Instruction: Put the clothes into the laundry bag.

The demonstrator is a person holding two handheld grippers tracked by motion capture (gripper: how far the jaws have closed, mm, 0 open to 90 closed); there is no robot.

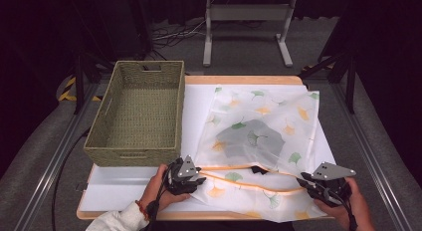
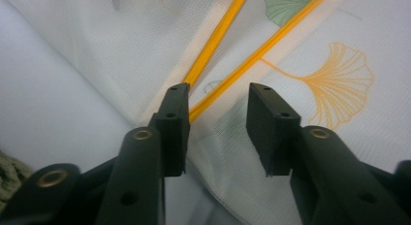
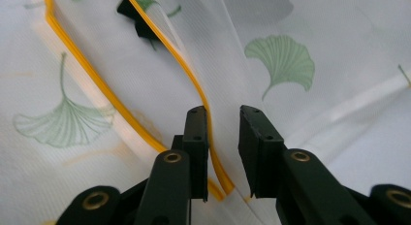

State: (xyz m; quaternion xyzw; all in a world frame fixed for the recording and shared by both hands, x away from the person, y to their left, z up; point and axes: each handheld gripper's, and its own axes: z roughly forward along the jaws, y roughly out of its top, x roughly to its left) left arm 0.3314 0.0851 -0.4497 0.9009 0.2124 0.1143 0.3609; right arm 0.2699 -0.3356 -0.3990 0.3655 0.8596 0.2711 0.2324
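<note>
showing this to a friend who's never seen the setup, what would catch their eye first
Most likely the white mesh bag printed with green and yellow ginkgo leaves, spread over the table's right half with a grey item showing through it. Its orange zipper gapes along the near edge, with the left gripper and right gripper, both open, at its two ends. A woven basket stands at the left.

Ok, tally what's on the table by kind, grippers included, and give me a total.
Woven basket: 1
Leaf-print mesh bag with orange zipper: 1
Grey item inside the bag: 1
White sheet under them: 1
Grippers: 2, left gripper and right gripper, both open at the zipper
Total: 6
</note>
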